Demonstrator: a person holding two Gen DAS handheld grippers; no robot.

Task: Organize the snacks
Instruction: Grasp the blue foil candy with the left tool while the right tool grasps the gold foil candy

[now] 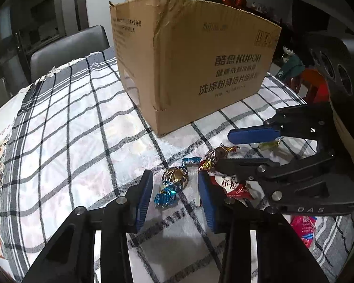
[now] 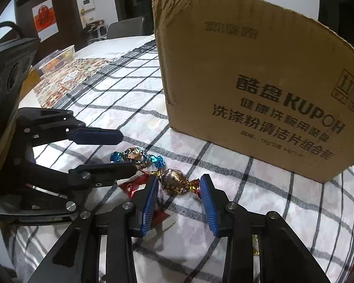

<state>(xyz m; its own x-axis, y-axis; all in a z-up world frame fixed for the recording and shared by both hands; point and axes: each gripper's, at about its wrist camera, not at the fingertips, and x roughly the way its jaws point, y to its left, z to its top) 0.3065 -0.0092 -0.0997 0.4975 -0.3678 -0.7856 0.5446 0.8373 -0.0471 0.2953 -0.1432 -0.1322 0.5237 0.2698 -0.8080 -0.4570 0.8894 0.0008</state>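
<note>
A blue-ended foil candy (image 1: 172, 184) lies on the checked cloth between the pads of my left gripper (image 1: 175, 181), which is open around it without touching. A red-ended foil candy (image 2: 175, 181) lies between the pads of my right gripper (image 2: 179, 188), also open. A red snack packet (image 1: 233, 186) lies under the two grippers; it also shows in the right wrist view (image 2: 132, 186). The cardboard box (image 1: 195, 63) stands just behind the candies. In the right wrist view the blue-ended candy (image 2: 136, 156) sits between the left gripper's fingers (image 2: 101, 136).
A yellow-green candy (image 1: 269, 145) and a pink packet (image 1: 304, 228) lie to the right. A plastic tray of food (image 2: 59, 59) stands on the far left of the table. A grey chair (image 1: 68, 49) is behind the table edge.
</note>
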